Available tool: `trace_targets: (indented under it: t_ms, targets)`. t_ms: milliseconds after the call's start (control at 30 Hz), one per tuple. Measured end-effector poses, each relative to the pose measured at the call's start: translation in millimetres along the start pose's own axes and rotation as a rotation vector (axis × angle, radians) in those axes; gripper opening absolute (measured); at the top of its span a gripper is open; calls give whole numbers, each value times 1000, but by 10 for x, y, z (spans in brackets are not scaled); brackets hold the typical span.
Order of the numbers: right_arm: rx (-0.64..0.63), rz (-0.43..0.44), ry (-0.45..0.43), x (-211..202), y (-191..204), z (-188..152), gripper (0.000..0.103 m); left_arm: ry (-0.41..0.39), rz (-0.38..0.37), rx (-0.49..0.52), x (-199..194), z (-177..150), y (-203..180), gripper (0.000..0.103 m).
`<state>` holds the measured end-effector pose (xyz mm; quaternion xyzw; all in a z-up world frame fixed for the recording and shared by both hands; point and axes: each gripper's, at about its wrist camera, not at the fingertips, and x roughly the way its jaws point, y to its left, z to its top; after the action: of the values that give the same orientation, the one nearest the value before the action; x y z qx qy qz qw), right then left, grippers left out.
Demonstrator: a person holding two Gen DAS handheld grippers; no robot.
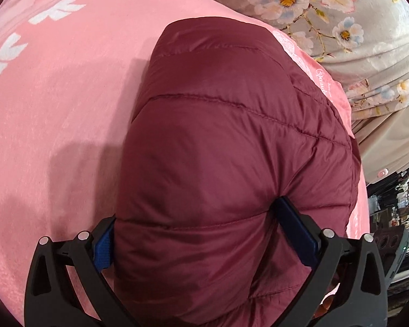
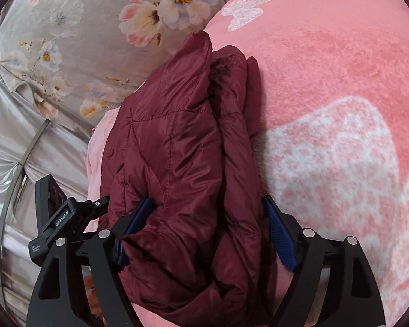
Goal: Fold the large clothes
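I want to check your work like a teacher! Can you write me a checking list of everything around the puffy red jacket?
Surface: pink fleece blanket with white prints, spread flat.
Job's things: maroon quilted jacket, bundled into a thick folded stack on the blanket.
Clutter: nothing seen on the blanket besides the jacket.
Grippers: left gripper straddles the jacket with jaws wide, whether the pads press it is unclear; right gripper is open, jacket between the jaws, right pad clear of it.
Cables: nothing seen.
Surroundings: grey floral bedding beyond the blanket; shiny silver fabric at the side; dim cluttered shelves.
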<state>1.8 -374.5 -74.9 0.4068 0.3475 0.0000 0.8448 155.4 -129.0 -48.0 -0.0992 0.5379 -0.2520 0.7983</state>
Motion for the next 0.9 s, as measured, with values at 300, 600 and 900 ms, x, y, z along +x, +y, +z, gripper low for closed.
trace_targets:
  t_ms: [300, 600, 900]
  targets:
    - [30, 143, -42, -84, 19, 15, 21, -75, 36, 139, -257, -46, -218, 64]
    - [-153, 174, -234, -834, 774, 190, 17, -254, -114, 285, -1205, 100, -597, 42]
    - [-425, 195, -461, -1314, 1723, 541, 17, -547, -146, 455, -2061, 473, -951, 42]
